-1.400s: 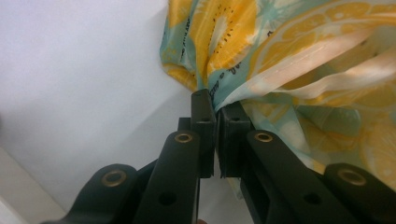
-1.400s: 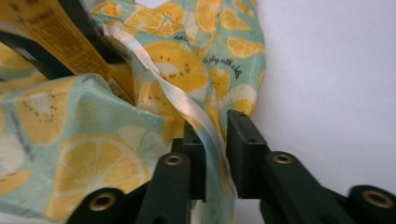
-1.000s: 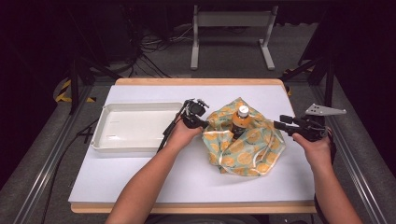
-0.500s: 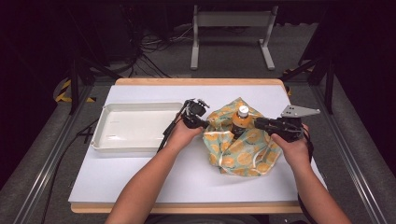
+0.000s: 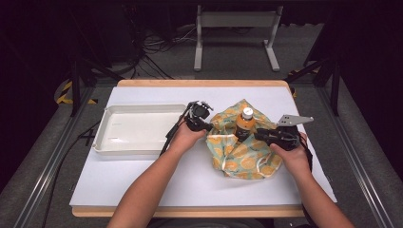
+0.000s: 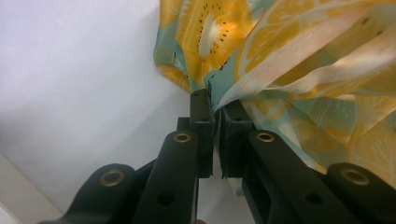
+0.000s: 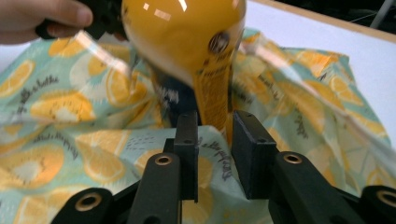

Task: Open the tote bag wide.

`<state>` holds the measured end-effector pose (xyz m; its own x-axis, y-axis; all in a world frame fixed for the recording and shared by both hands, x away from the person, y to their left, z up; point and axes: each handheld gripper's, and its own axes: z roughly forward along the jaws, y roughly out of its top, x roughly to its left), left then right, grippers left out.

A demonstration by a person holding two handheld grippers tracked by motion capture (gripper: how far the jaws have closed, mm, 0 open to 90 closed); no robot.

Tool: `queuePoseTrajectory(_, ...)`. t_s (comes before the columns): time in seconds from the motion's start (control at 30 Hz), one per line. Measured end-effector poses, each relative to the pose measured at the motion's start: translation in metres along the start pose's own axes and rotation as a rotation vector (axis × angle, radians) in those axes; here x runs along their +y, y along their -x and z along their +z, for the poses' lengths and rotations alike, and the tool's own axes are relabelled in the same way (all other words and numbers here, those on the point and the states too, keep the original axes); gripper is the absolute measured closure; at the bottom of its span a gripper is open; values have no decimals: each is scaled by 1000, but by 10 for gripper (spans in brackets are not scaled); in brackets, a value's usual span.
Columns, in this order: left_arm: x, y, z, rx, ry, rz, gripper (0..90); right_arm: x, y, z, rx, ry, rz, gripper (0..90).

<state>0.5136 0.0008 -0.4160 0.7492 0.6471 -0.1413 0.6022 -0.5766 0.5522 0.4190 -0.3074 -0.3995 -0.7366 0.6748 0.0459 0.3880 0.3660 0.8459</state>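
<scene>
Orange bottle [image 7: 187, 37], label text illegible, fruit-print bag [image 7: 56, 130] lettering unreadable

Print on bag [image 7: 219, 161], bottle label [image 7: 212, 93] (both illegible).

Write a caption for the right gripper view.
Right gripper closing in on orange bottle standing in citrus-print bag.

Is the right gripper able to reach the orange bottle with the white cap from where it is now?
Probably yes. The right gripper points straight at the orange bottle, with open jaws; only loose lemon-print cloth lies beneath.
</scene>
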Motion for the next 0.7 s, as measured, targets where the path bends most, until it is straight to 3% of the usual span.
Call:
queuePoseTrajectory(0.43, -1, -1, 2, -1, -8, 1, 844, -24, -3, 9, -3, -94, 4, 512)
queuePoseTrajectory(0.6, -3, -2, 2, -1, -10, -6, 819, -30, -4, 12, -32, -151, -16, 467)
queuePoseTrajectory(0.7, -3, -2, 2, -2, -8, -7, 803, -31, -8, 14, -61, -181, -54, 462)
